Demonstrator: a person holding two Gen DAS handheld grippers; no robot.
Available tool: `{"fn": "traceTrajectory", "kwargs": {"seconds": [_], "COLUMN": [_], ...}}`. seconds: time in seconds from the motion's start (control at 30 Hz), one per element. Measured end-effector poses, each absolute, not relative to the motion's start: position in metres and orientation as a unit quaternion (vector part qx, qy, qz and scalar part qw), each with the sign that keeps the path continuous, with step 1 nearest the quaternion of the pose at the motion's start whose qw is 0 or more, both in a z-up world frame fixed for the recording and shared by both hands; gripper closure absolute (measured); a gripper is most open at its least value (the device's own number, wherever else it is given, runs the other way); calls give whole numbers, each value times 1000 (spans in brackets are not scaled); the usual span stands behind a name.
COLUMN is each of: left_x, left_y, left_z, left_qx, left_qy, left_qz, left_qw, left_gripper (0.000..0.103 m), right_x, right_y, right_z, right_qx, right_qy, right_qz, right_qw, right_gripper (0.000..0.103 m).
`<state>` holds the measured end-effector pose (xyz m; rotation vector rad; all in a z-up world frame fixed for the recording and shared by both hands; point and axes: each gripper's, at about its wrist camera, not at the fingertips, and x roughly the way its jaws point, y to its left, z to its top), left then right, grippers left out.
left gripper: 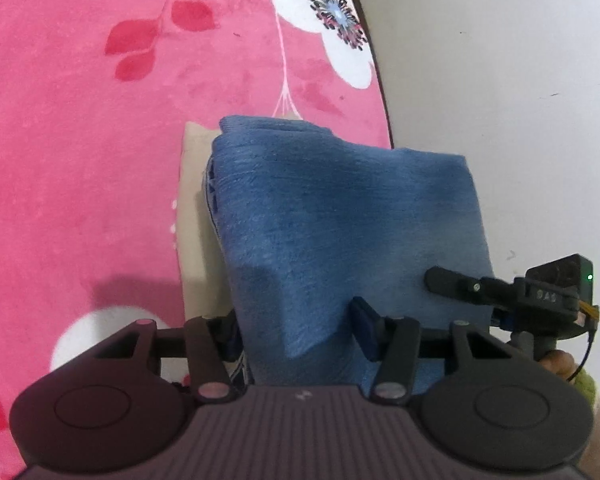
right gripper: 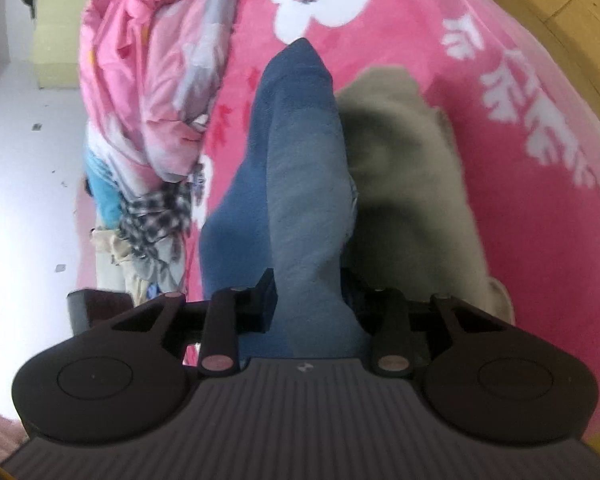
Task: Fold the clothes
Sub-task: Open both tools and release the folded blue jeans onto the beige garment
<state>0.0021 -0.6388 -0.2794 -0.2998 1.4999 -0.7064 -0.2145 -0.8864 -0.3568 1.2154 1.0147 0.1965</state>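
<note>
You are clamping left gripper (left gripper: 296, 336) on near edge of blue garment (left gripper: 340, 216); right gripper (right gripper: 312, 304) pinching same cloth, jaws closed on it. Garment hanging folded between both, above beige garment (right gripper: 412, 184) lying on pink blanket (left gripper: 80, 160). Risk: uneven pull is threatening to slide thick fold out of one grip, or drag beige piece along. Bed edge and floor (left gripper: 500, 100) running close on right; laundry pile (right gripper: 140, 100) crowding far side.
</note>
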Motion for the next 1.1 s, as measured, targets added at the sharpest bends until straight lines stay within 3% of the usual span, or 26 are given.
{"fn": "traceTrajectory", "kwargs": {"seconds": [0.2, 0.33, 0.43, 0.53, 0.6, 0.7, 0.77, 0.87, 0.97, 1.1], "left_x": [5, 2, -4, -14, -22, -24, -22, -17, -20, -43], "left_y": [-639, -632, -610, -601, -614, -661, -685, -689, -686, -678], "left_z": [-296, -278, -244, -200, -182, -198, -221, -254, -248, -228], "left_qx": [-126, -102, -100, -86, -67, -25, 3, 28, 46, 68], "left_qy": [671, 669, 637, 569, 526, 511, 517, 532, 530, 526], "left_qz": [-316, -300, -280, -280, -303, -340, -343, -318, -326, -338], "left_qw": [659, 672, 711, 768, 792, 789, 784, 784, 781, 777], "left_gripper": [43, 28, 27, 27, 28, 32, 32, 42, 35, 29], "right_x": [-229, -230, -235, -242, -245, -215, -188, -155, -154, -194], "right_y": [-892, -896, -904, -909, -909, -895, -888, -882, -890, -895], "right_z": [-389, -377, -335, -286, -254, -249, -271, -316, -318, -273], "right_qx": [612, 591, 530, 448, 389, 328, 311, 289, 312, 288], "right_qy": [432, 450, 460, 424, 391, 390, 407, 446, 441, 420], "right_qz": [63, 54, 23, -1, -10, -4, 0, -21, -30, -35], "right_qw": [659, 667, 712, 787, 834, 861, 858, 847, 841, 860], "right_gripper": [74, 57, 38, 38, 45, 78, 84, 99, 99, 93]}}
